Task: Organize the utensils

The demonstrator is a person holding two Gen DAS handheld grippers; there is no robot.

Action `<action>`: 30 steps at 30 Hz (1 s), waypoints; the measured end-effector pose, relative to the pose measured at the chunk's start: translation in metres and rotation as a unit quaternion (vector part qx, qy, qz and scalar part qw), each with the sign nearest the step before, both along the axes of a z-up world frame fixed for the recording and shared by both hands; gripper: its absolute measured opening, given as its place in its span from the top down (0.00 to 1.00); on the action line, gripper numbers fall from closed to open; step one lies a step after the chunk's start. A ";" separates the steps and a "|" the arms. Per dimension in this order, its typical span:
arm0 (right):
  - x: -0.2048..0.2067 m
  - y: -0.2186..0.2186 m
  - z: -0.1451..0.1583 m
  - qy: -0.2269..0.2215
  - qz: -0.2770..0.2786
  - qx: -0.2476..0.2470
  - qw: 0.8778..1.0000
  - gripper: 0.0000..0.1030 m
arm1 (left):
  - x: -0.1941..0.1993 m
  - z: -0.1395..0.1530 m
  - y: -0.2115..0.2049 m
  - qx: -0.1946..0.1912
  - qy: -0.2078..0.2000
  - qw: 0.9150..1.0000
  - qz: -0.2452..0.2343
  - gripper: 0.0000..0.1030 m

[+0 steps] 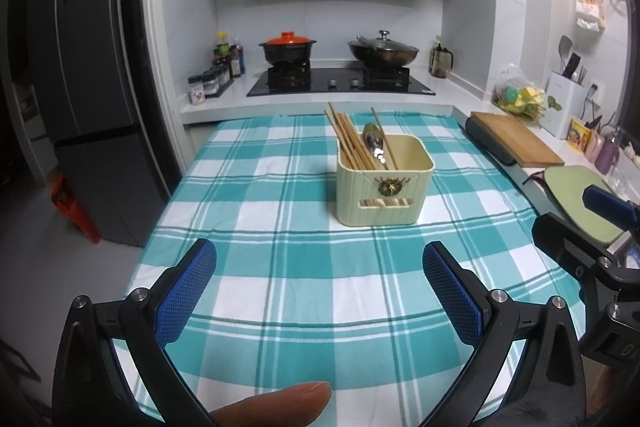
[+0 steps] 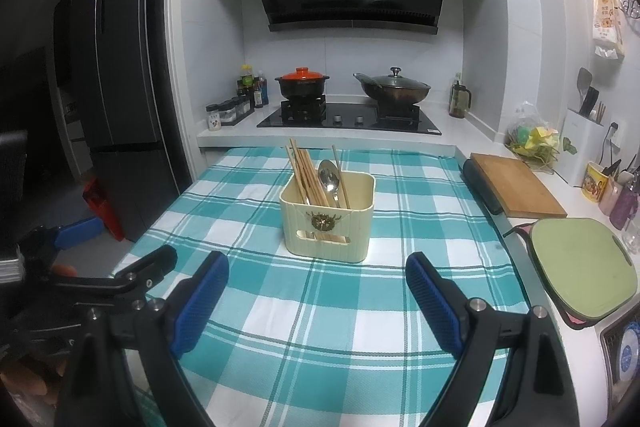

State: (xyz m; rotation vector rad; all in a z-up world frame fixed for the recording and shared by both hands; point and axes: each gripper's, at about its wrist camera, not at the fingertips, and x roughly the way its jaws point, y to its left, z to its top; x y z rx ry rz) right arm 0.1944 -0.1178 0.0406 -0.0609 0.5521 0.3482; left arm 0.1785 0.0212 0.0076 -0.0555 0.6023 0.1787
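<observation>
A cream utensil holder (image 1: 385,195) (image 2: 328,223) stands upright on the teal checked tablecloth (image 1: 280,267) (image 2: 320,327). Inside it lean several wooden chopsticks (image 1: 347,139) (image 2: 306,175) and a metal spoon (image 1: 375,143) (image 2: 330,179). My left gripper (image 1: 320,263) hovers open over the cloth, well short of the holder, with nothing between its blue pads. My right gripper (image 2: 318,273) is open too, empty, just in front of the holder. Part of the right gripper (image 1: 592,255) shows at the right edge of the left wrist view. The left gripper (image 2: 132,279) shows at the left of the right wrist view.
Behind the table is a stove with an orange-lidded pot (image 1: 287,47) and a wok (image 1: 383,51). Spice jars (image 1: 208,83) stand at the left of the counter. A wooden cutting board (image 2: 516,191) and a green board (image 2: 580,267) lie on the right counter. A fridge (image 1: 92,87) stands to the left.
</observation>
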 end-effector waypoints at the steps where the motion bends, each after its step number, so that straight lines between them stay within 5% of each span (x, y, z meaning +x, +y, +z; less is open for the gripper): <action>1: 0.001 0.000 0.000 -0.001 0.000 -0.001 1.000 0.11 | 0.001 0.000 0.000 0.001 0.000 1.000 0.000 0.00; 30: -0.005 0.006 0.004 -0.006 0.006 -0.006 1.000 0.11 | -0.002 -0.002 0.000 0.011 -0.006 1.000 0.005 0.00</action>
